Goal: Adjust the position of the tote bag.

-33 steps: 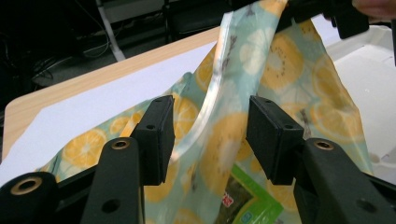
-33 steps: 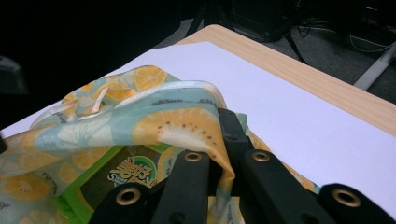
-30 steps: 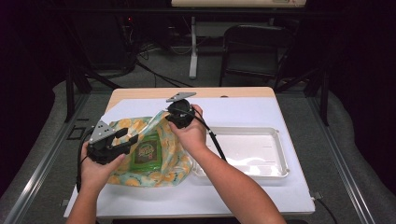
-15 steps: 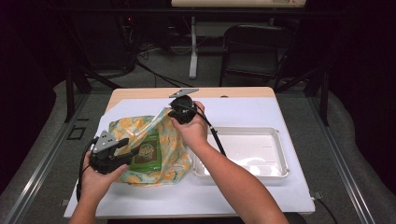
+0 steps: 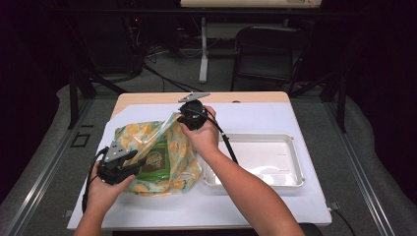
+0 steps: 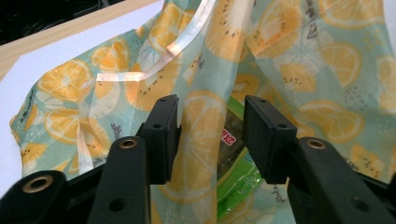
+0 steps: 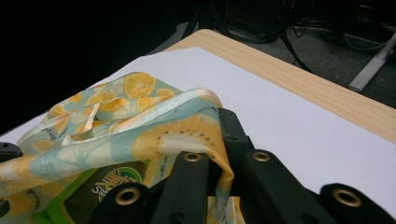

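Nearest the viewer, the left hand-held gripper (image 5: 129, 164) sits low over the near-left part of the white-covered bench (image 5: 275, 123), having slid back and down toward the person over the last second. Its jaws stand apart, straddling a fold of the translucent plastic bag printed with orange citrus slices (image 6: 308, 70) without pinching it. Inside the bag lies a green snack packet (image 5: 155, 161), seen through the film. Farther back, the right hand-held gripper (image 5: 183, 116) is clamped on the bag's rim and holds it lifted, much where it was. The bag's mouth is thus stretched open, probably so the packet can be reached. To the right, beside the bag, rests an empty white rectangular plastic tray (image 5: 295, 147).
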Motion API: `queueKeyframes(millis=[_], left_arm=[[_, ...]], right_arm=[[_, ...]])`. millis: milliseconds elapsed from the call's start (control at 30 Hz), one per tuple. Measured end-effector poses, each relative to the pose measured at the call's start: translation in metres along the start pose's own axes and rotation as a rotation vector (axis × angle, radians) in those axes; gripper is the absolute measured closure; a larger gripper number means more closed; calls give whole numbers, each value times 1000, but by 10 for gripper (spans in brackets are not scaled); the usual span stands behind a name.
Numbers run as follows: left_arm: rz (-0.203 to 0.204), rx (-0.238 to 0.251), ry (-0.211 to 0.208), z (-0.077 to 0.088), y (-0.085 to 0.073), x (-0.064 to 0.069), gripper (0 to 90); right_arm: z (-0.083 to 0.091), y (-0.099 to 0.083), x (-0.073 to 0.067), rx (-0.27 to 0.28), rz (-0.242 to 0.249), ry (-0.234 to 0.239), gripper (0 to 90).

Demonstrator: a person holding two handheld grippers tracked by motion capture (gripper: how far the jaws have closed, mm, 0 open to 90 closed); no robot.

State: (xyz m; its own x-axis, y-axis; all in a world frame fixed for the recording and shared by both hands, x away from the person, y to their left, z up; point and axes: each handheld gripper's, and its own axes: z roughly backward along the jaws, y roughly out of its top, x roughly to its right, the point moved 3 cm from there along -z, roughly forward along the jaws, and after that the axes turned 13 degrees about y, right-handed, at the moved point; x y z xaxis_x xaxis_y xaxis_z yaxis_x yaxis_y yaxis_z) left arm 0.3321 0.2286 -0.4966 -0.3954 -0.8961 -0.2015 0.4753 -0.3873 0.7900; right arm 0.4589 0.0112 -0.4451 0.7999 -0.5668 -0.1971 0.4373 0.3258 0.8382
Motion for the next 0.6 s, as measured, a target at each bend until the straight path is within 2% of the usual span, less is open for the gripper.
queueKeyframes(millis=[33, 167, 600], left_arm=[[-10, -10, 11, -1, -1, 0, 583], [4, -19, 17, -1, -2, -2, 635], [12, -31, 46, -3, -4, -6, 740]], right_arm=[[0, 0, 0, 0, 0, -1, 899], [1, 0, -1, 5, 0, -1, 899], [0, 0, -2, 3, 4, 2, 898]])
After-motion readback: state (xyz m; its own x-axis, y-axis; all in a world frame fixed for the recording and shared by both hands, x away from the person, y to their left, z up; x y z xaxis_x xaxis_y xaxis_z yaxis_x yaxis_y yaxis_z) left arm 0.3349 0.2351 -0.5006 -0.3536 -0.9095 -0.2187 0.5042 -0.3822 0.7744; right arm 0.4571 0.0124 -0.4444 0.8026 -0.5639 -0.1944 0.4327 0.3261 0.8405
